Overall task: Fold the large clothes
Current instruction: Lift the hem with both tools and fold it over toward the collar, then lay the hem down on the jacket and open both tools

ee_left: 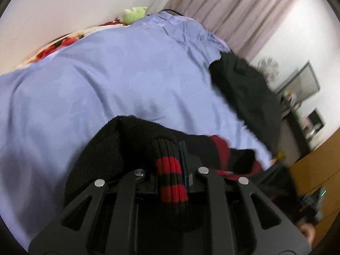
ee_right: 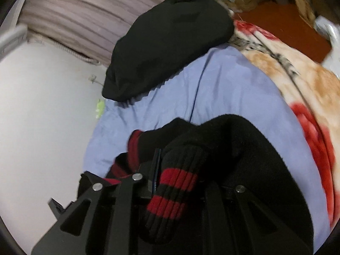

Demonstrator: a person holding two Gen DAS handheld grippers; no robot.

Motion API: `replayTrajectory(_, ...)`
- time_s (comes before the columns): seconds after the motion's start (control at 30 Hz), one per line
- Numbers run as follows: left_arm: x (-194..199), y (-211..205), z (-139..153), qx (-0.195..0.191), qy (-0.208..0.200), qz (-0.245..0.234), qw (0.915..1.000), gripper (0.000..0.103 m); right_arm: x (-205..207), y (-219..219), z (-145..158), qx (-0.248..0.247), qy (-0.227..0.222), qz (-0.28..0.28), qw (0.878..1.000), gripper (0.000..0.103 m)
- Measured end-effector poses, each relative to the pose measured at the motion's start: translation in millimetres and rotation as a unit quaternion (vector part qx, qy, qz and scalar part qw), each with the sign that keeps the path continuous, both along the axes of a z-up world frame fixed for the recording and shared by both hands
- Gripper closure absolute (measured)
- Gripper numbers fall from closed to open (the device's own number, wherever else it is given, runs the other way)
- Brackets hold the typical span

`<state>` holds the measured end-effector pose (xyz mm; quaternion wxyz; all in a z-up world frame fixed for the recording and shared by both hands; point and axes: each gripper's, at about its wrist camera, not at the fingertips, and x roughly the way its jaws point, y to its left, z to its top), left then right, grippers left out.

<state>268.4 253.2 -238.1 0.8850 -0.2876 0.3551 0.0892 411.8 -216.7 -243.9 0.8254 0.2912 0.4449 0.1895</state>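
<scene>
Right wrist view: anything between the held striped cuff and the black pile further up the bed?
Nothing, just bare lavender sheet between the striped cuff in the right gripper and the black pile. The left wrist view shows the same stretch bare.

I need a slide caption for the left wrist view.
Left gripper pinching a striped cuff of the black sweater above the blue sheet.
</scene>
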Motion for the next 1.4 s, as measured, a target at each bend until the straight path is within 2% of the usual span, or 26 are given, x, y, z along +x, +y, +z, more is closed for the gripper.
replayTrajectory(0.07,12,3,-23,0.017,0.006,-0.010,0.9998,0.084,15,11,-15,-0.019,-0.007,0.004,1.000,0.088)
replayTrajectory(0.13,20,11,-43,0.002,0.005,-0.005,1.0000,0.084,27,18,-34,-0.031,-0.007,0.006,0.999,0.088)
replayTrajectory(0.23,30,12,-58,0.007,0.007,-0.002,0.9999,0.084,38,18,-61,-0.019,0.000,0.002,1.000,0.088)
replayTrajectory(0.37,31,10,-58,0.016,0.008,-0.004,0.9998,0.084,42,13,-65,0.010,0.015,0.008,1.000,0.086)
replayTrajectory(0.47,25,7,-44,0.022,0.004,-0.014,0.9997,0.083,33,14,-37,0.016,0.000,0.033,0.999,0.070)
replayTrajectory(0.53,22,3,-30,0.028,-0.001,-0.027,0.9993,0.080,17,19,-11,0.016,-0.023,0.061,0.998,0.041)
replayTrajectory(0.57,21,0,-24,0.030,-0.002,-0.033,0.9990,0.078,6,21,2,0.012,-0.037,0.069,0.997,0.035)
replayTrajectory(0.6,17,-2,-15,0.035,-0.004,-0.041,0.9985,0.071,-2,22,15,0.010,-0.051,0.076,0.996,0.028)
replayTrajectory(0.67,11,-10,-2,0.047,-0.010,-0.053,0.9974,0.055,-33,26,44,-0.009,-0.082,0.095,0.992,0.026)
replayTrajectory(0.73,-3,-22,19,0.082,-0.023,-0.052,0.9950,0.019,-59,29,63,-0.027,-0.098,0.106,0.989,0.026)
replayTrajectory(0.8,-17,-30,36,0.110,-0.040,-0.040,0.9923,0.015,-90,30,75,-0.048,-0.110,0.110,0.987,0.026)
replayTrajectory(0.83,-23,-36,45,0.116,-0.042,-0.042,0.9914,0.015,-99,31,76,-0.056,-0.109,0.114,0.986,0.026)
replayTrajectory(0.97,-45,-67,62,0.101,-0.027,-0.071,0.9920,0.015,-135,46,73,-0.106,-0.113,0.133,0.979,0.027)
replayTrajectory(1.0,-52,-78,63,0.101,-0.020,-0.081,0.9914,0.015,-141,49,73,-0.113,-0.116,0.136,0.977,0.035)
replayTrajectory(1.03,-58,-85,63,0.102,-0.014,-0.087,0.9909,0.015,-146,56,71,-0.124,-0.113,0.141,0.976,0.050)
replayTrajectory(1.1,-68,-104,60,0.101,-0.004,-0.103,0.9895,0.015,-149,64,66,-0.140,-0.105,0.152,0.973,0.064)
replayTrajectory(1.23,-79,-143,47,0.119,0.015,-0.144,0.9823,0.018,-156,74,56,-0.164,-0.104,0.169,0.966,0.076)
replayTrajectory(1.27,-79,-151,45,0.127,0.017,-0.158,0.9790,0.025,-155,76,53,-0.166,-0.103,0.171,0.966,0.076)
replayTrajectory(1.3,-78,-159,40,0.139,0.022,-0.178,0.9739,0.048,-152,78,49,-0.168,-0.100,0.174,0.965,0.076)
replayTrajectory(1.33,-76,-162,36,0.151,0.030,-0.184,0.9709,0.065,-152,80,46,-0.171,-0.096,0.177,0.965,0.077)
replayTrajectory(1.4,-74,-162,29,0.161,0.039,-0.181,0.9693,0.069,-148,85,39,-0.175,-0.085,0.186,0.963,0.079)
